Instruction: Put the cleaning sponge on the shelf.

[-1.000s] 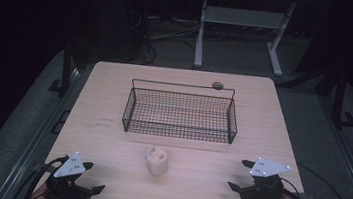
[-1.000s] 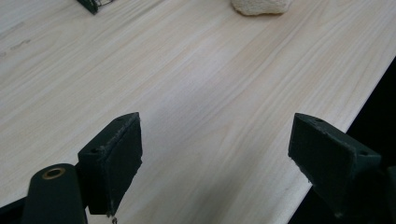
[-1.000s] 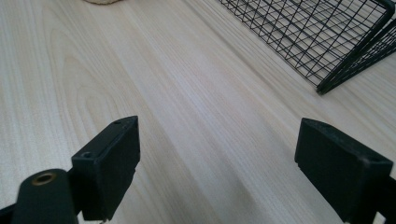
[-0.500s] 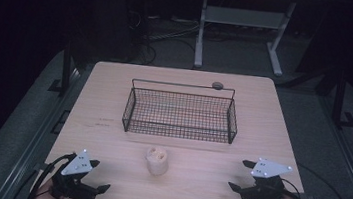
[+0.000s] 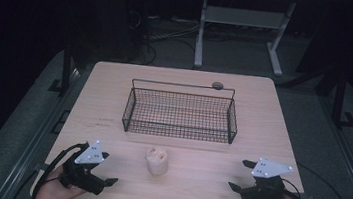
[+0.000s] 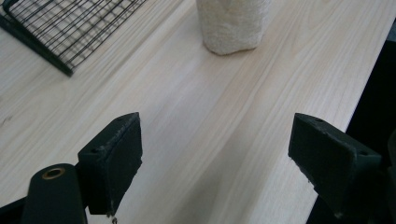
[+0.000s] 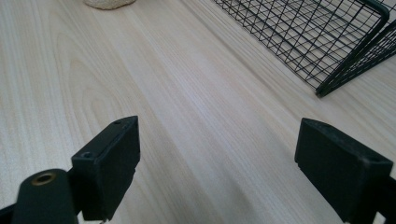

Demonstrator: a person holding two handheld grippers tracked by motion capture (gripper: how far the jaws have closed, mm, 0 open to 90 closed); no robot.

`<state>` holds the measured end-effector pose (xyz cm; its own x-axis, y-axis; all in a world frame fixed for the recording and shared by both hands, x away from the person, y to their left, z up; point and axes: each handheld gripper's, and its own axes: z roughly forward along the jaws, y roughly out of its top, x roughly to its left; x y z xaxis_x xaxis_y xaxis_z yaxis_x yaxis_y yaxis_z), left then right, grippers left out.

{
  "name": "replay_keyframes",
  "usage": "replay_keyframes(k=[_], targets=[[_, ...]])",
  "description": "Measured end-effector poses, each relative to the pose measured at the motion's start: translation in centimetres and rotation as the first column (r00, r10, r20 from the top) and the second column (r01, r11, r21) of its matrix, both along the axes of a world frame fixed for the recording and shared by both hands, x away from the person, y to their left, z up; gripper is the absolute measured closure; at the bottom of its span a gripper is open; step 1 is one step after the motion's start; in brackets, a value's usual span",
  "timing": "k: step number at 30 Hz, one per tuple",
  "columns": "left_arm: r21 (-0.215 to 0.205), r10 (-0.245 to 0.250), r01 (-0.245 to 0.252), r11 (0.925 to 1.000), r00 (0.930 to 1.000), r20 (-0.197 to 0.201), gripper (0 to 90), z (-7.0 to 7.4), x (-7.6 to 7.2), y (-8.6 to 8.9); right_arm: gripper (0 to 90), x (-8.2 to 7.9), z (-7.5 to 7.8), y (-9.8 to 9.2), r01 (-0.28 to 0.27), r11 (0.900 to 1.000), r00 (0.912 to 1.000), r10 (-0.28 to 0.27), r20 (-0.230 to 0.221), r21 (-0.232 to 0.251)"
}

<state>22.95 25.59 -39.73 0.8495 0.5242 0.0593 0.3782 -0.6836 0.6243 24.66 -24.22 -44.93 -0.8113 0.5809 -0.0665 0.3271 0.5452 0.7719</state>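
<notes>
A beige, rough-textured cylinder (image 5: 156, 160) stands upright on the wooden table (image 5: 194, 147), in front of a black wire basket (image 5: 180, 115). My left gripper (image 5: 107, 169) is open at the near left, pointing toward the cylinder from a short way off. In the left gripper view the cylinder (image 6: 232, 23) stands ahead beyond the open gripper (image 6: 219, 163), with nothing between the jaws. My right gripper (image 5: 240, 175) is open at the near right, low over bare table. The right gripper view shows the gripper (image 7: 219, 168) open and the cylinder's base (image 7: 109, 3) far ahead to the left.
The basket (image 7: 317, 32) looks empty; its corner (image 6: 70, 28) lies ahead and left of the left gripper. A small dark round object (image 5: 217, 85) sits on the table behind the basket. The table's near edge runs just under both hands. Table legs and cables stand beyond.
My left gripper has moved to the right and slightly forward, toward the cylinder. The right gripper has hardly shifted. The cylinder and basket are where they were.
</notes>
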Motion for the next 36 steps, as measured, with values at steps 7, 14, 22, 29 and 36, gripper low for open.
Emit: replay_keyframes(k=[7, 14, 22, 29, 36], targets=[[0.019, -0.032, 0.032, 0.9993, 0.9994, -0.011, 16.9, 0.3, 1.2, -1.1, 13.6, 0.0, 0.0, 0.0, -0.003, 1.000, 1.0000, 0.003, 0.002, 0.004], [0.028, -0.057, 0.057, 0.9979, 0.9983, -0.012, 16.9, 0.8, 1.9, -2.2, 13.6, 0.0, 0.0, 0.0, -0.004, 1.000, 1.0000, 0.004, 0.003, 0.008], [0.035, -0.080, 0.081, 0.9961, 0.9965, -0.024, 16.9, 1.0, 2.7, -3.4, 13.6, 0.1, 0.0, 0.0, -0.007, 1.000, 1.0000, 0.007, 0.006, 0.008], [0.044, -0.110, 0.112, 0.9928, 0.9932, -0.036, 16.9, 1.0, 3.4, -4.6, 13.6, 0.0, 0.0, 0.0, -0.005, 1.000, 1.0000, 0.005, 0.003, 0.009], [0.050, -0.125, 0.127, 0.9906, 0.9912, -0.044, 16.9, 0.9, 4.0, -5.7, 13.6, 0.0, 0.1, -0.1, -0.005, 1.000, 1.0000, 0.005, 0.005, 0.014]])
